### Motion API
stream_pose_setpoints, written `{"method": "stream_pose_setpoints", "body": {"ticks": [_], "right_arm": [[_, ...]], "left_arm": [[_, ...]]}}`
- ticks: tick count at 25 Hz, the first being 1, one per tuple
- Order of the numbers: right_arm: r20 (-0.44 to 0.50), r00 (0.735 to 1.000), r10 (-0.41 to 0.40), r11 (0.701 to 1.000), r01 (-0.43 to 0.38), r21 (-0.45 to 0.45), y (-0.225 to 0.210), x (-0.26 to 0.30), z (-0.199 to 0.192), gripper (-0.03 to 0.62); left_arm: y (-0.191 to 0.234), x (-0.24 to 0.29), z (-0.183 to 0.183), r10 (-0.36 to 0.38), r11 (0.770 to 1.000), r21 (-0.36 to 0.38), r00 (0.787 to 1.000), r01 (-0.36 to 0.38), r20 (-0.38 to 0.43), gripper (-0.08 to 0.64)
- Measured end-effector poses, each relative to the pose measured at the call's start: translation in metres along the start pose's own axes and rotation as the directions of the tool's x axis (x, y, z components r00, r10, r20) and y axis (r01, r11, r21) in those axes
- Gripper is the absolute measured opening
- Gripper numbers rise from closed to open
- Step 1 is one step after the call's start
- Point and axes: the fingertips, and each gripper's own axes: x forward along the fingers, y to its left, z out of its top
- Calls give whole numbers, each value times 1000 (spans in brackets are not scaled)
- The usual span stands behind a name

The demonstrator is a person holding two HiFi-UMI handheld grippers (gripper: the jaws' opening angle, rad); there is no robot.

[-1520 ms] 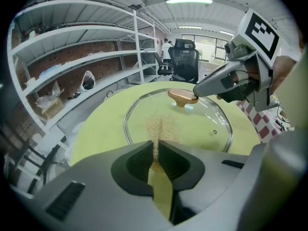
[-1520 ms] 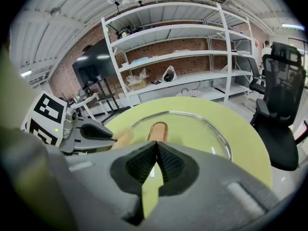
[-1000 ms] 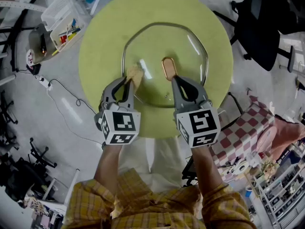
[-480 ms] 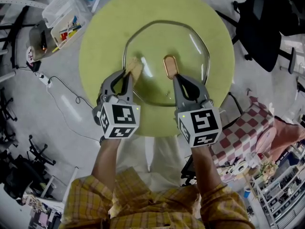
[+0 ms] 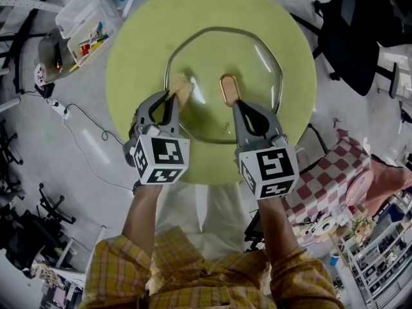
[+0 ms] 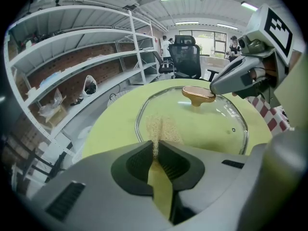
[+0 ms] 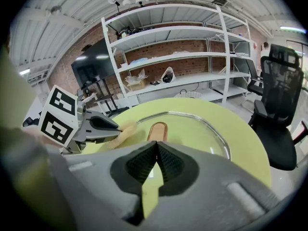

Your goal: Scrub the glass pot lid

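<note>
The glass pot lid (image 5: 257, 63) with a metal rim lies flat on a round yellow-green table (image 5: 141, 50). Its copper-coloured handle (image 5: 228, 90) sits at the centre. My left gripper (image 5: 174, 98) is shut on a tan sponge (image 5: 182, 87), which presses on the lid's left part near the rim. From the left gripper view the sponge (image 6: 161, 128) sticks out beyond the jaws onto the glass (image 6: 216, 117). My right gripper (image 5: 236, 105) is shut, its tip resting at the handle's near end (image 6: 198, 94). The handle (image 7: 156, 129) lies just beyond its jaws (image 7: 156, 143).
A white basket (image 5: 84, 24) with coloured items stands on the floor at the table's far left, by a power strip and cable (image 5: 61, 111). A black office chair (image 5: 351, 37) is at the right, a checked cloth (image 5: 328, 179) at the near right. Shelving (image 7: 192, 66) lines the room.
My left gripper has pushed the sponge a little farther across the lid, away from me. The right gripper and the lid have hardly moved.
</note>
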Motion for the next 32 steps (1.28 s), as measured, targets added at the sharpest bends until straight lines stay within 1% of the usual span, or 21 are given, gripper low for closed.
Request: {"method": "stream_pose_setpoints", "body": {"ticks": [16,20,27,32], "right_arm": [[9,1000,-2,1000,2,4,0,0,2,-2],[9,1000,-4,1000,4,-3,0,0,1,-2],[13,1000,-3,1000,3,4,-1,0,1,-2],[14,1000,-5,1000,5,11,-1,0,1,-2]], "left_arm": [[11,9,10,13,1000,-10,1000,-13,7,38],[10,9,12,5,999,-31,1000,-5,10,38],[5,11,20,-8,1000,-27,1000,9,16,38],[-6,11,31,-26,1000,-2,999,27,30,38]]}}
